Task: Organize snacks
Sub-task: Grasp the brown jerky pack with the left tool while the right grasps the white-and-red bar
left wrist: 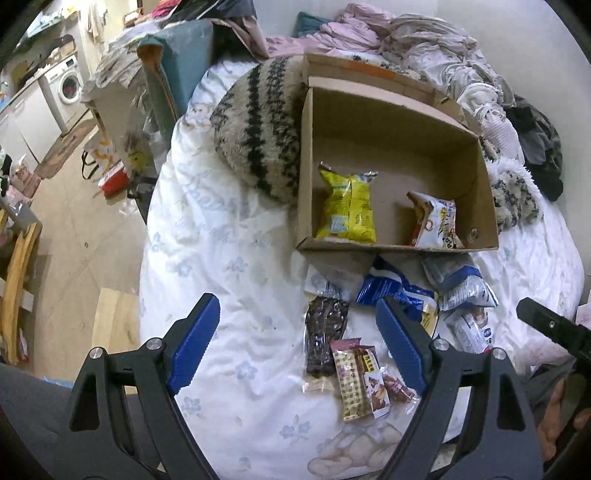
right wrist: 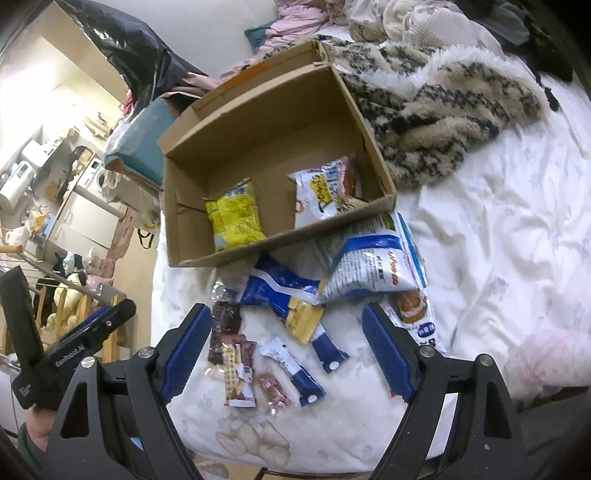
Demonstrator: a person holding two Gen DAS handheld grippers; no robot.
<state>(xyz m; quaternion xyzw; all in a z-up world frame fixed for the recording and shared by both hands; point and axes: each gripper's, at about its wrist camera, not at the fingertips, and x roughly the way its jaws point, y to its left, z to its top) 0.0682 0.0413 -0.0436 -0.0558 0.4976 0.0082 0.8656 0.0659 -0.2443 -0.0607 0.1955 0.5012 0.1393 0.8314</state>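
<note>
An open cardboard box (left wrist: 484,173) (right wrist: 376,151) lies on the white bed. A yellow snack bag (left wrist: 349,208) (right wrist: 232,218) and a white snack bag (left wrist: 437,225) (right wrist: 321,195) are inside it. In front of the box, loose snacks lie on the quilt: a dark brown packet (left wrist: 325,332) (right wrist: 225,317), a checked bar (left wrist: 356,380) (right wrist: 236,373), blue packs (left wrist: 391,288) (right wrist: 280,291) and a white-and-blue bag (right wrist: 373,262). My left gripper (left wrist: 295,343) hovers open above the dark packet. Also open, my right gripper (right wrist: 286,350) hangs over the small bars with nothing between its fingers.
A furry patterned blanket (left wrist: 258,129) (right wrist: 436,110) lies beside and behind the box. Crumpled clothes (left wrist: 406,33) are piled at the bed's far end. The bed's left edge drops to a floor (left wrist: 74,236) with bags, furniture and a washing machine (left wrist: 68,86).
</note>
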